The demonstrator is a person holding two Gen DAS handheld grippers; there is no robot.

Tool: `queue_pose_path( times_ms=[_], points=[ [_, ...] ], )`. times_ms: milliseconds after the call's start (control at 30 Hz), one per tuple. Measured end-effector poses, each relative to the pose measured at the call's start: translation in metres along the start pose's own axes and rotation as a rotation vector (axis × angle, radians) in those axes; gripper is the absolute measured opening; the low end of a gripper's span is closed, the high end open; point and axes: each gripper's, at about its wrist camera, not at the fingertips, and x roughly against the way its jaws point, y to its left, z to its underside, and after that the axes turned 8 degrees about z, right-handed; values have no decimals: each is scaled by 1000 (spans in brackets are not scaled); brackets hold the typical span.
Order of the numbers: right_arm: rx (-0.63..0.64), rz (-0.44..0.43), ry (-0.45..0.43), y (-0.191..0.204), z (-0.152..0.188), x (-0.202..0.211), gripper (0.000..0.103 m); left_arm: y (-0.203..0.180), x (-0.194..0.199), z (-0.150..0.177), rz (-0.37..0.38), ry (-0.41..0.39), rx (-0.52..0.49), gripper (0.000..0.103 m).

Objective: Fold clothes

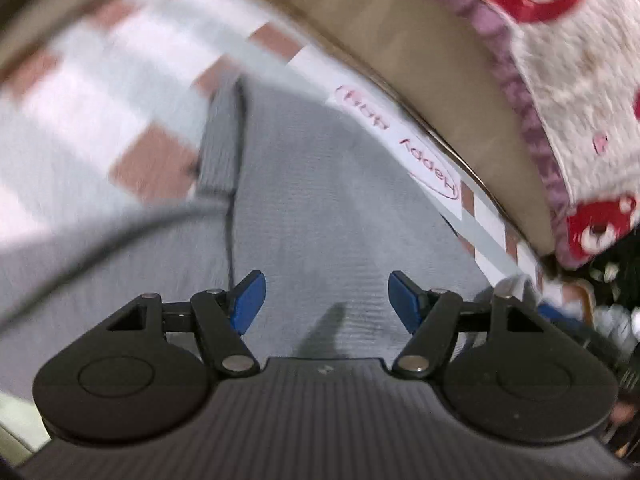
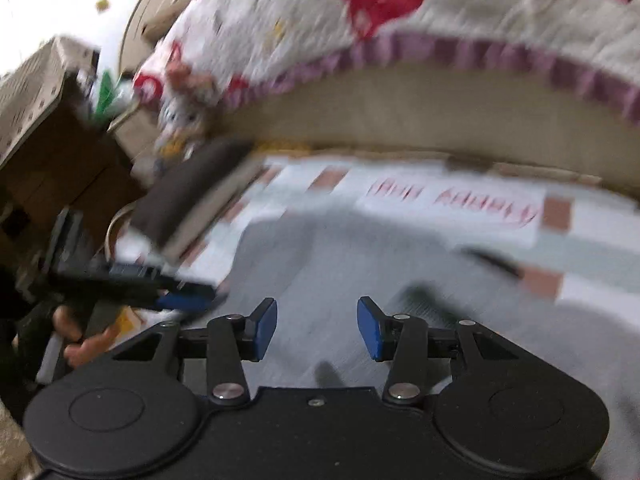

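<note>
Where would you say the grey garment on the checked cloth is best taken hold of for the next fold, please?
Probably at the raised dark-seamed edge of the grey garment, ahead and left of the open left gripper. The rest lies flat on the checked cloth with nothing to pinch. Come in low from the near side, one finger under the edge. The right gripper, also open, could take another border.

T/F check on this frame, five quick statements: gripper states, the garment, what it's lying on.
1. The left gripper is open with nothing between its pads. True.
2. The right gripper is shut on the garment. False: its jaws stand apart, pads clear of the cloth.
3. The grey garment lies on a checked sheet. True.
4. The garment is red. False: it is grey; red shows only in the white blanket's print.
5. A hand holding the left gripper shows in the right wrist view. True.
</note>
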Motion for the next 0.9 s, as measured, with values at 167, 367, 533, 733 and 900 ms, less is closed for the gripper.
queue_pose_path(
  times_ms=[167, 367, 533, 733, 900],
  points=[
    [358, -26, 4, 63, 23, -10, 50, 1, -2, 0, -39, -12, 6, 67],
    [652, -9, 46, 101, 41, -25, 54, -11, -8, 4, -89, 26, -56, 67],
    [859, 57, 175, 115, 52, -54, 56, -3, -9, -1, -124, 5, -29, 67],
    [968, 181, 57, 126, 61, -68, 8, 5, -5, -5, -108, -11, 15, 67],
    [661, 264, -159, 91, 5, -24, 6, 10, 1, -12, -102, -58, 39, 67]
  ],
)
